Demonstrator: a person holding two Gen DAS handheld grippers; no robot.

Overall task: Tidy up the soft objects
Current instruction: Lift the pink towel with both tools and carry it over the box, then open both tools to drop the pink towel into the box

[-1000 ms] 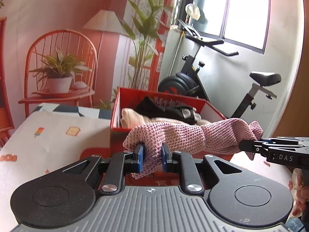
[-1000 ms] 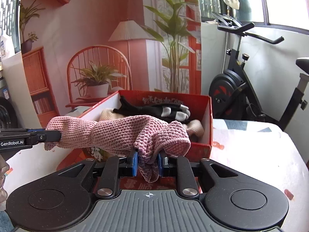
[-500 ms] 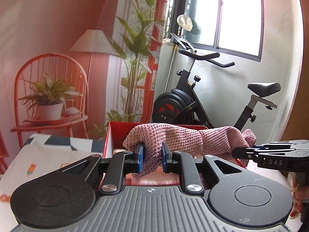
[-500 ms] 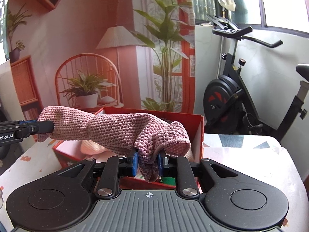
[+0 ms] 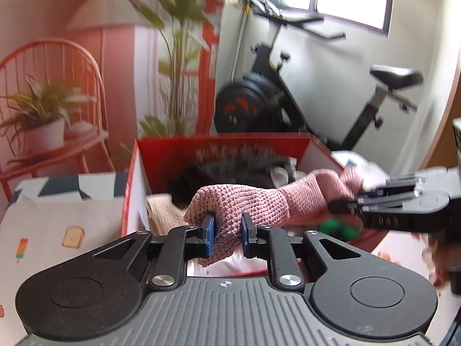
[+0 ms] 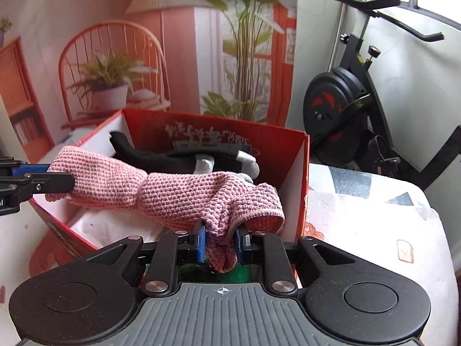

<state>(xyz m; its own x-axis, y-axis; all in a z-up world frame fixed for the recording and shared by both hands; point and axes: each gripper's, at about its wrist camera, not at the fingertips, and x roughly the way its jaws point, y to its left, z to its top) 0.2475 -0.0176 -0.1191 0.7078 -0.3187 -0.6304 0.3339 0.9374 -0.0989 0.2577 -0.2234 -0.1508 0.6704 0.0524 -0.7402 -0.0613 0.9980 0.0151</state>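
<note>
A pink knitted glove [image 5: 253,204] [image 6: 173,193] is stretched between my two grippers over the open red box [image 5: 219,147] [image 6: 291,155]. My left gripper [image 5: 227,235] is shut on one end of it. My right gripper [image 6: 220,243] is shut on the other end; it also shows at the right of the left wrist view [image 5: 357,201]. Inside the box lie black-and-grey gloves [image 6: 201,158], a beige knitted piece [image 5: 161,210], white fabric [image 6: 109,225] and something green [image 5: 337,229].
The box stands on a table with a patterned cloth [image 5: 57,230] [image 6: 374,216]. An exercise bike [image 5: 302,98] [image 6: 354,101] stands behind to the right. A backdrop with a printed chair and plants [image 6: 115,66] rises behind the box.
Both grippers have come down and forward with the glove, from above the box rim to low over the box's inside. Both are still shut on it.
</note>
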